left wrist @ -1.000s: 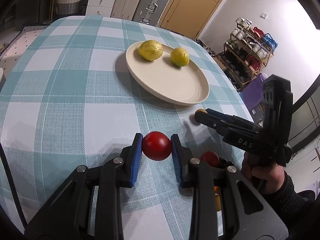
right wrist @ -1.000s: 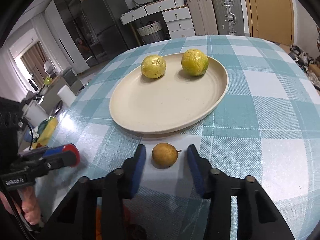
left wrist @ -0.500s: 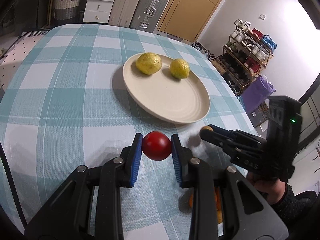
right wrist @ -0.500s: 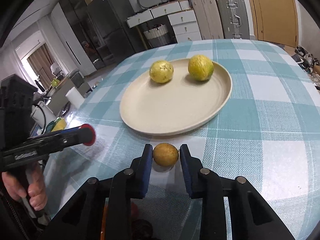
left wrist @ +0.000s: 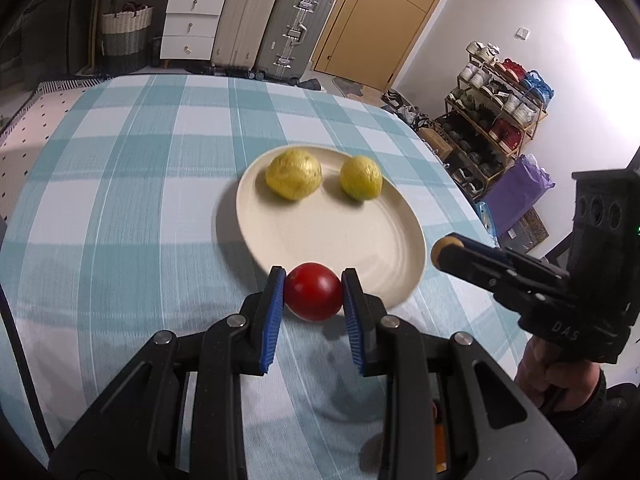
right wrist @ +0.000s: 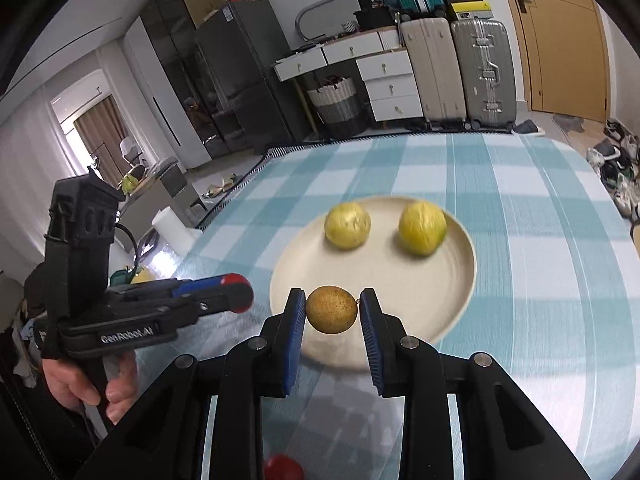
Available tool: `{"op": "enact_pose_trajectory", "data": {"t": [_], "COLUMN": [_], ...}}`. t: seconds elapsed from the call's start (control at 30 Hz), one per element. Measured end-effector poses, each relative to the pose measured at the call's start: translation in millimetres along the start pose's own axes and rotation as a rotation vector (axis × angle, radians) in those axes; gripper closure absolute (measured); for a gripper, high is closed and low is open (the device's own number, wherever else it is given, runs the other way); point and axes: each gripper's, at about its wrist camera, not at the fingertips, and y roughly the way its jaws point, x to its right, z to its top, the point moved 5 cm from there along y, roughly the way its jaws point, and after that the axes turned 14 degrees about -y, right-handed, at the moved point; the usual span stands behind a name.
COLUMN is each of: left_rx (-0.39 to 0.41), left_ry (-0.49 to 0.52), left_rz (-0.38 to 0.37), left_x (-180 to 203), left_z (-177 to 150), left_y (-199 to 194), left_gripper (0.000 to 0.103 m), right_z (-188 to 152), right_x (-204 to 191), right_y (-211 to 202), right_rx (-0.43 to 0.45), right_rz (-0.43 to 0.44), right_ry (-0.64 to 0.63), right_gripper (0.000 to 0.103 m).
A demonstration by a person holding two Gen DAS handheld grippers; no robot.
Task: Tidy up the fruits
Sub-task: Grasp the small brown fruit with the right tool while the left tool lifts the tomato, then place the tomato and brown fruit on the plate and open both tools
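Note:
My left gripper (left wrist: 314, 300) is shut on a red tomato-like fruit (left wrist: 313, 297), held above the near rim of the cream plate (left wrist: 332, 236). My right gripper (right wrist: 331, 312) is shut on a small brown round fruit (right wrist: 331, 309), raised over the plate's (right wrist: 456, 280) near edge. Two yellow-green fruits (left wrist: 294, 174) (left wrist: 361, 178) lie at the back of the plate. Each gripper shows in the other's view: the right one (left wrist: 448, 250) beside the plate with the brown fruit at its tip, the left one (right wrist: 236, 298) with the red fruit.
A teal checked cloth (left wrist: 132, 168) covers the table. Another red fruit (right wrist: 283, 467) lies on the cloth below my right gripper. An orange object (left wrist: 440, 440) is half hidden under my left gripper. Suitcases (left wrist: 296, 28) and a shoe rack (left wrist: 496, 120) stand beyond the table edges.
Right gripper shut on the brown fruit and lifted it off the cloth. Both grippers rose and moved forward toward the plate's near rim, each carrying its fruit.

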Motion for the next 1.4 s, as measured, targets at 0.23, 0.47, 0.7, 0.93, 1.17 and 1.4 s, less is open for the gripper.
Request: {"op": "enact_pose_trajectory", "data": {"t": [0.23, 0.47, 0.7, 0.93, 1.17, 1.4], "left_rx": [-0.003, -0.023, -0.053, -0.075, -0.081, -0.073], "left_ry": [-0.011, -0.016, -0.018, -0.034, -0.033, -0.017], "left_rz": [0.011, 0.038, 0.043, 0.050, 0.052, 0.067], "left_x": [3.2, -2.0, -8.4, -15.8, -16.0, -11.9], "left_z": [28.1, 47.4, 56.5, 57.2, 58.0, 60.5], "left_y": [18.3, 43.0, 65.3, 85.9, 95.1, 97.7], "left_gripper": [0.078, 0.077, 0.077, 0.077, 0.077, 0.077], "right_z": [30.4, 45.1, 37.9, 26.6, 20.7, 25.3], "right_x": [12.5, 25.8, 31.4, 37.3, 42.4, 39.6], "right_y": [13.2, 40.6, 72.8, 99.4, 110.9, 108.0], "right_rx": [0.010, -0.004, -0.056, -0.103, -0.121, -0.093], "right_rz": [0.006, 0.029, 0.056, 0.063, 0.045, 0.038], "right_ry": [-0.016, 0.002, 0.019, 0.044, 0.057, 0.036], "right_gripper": [0.074, 0.074, 0.074, 0.074, 0.074, 0.073]}}
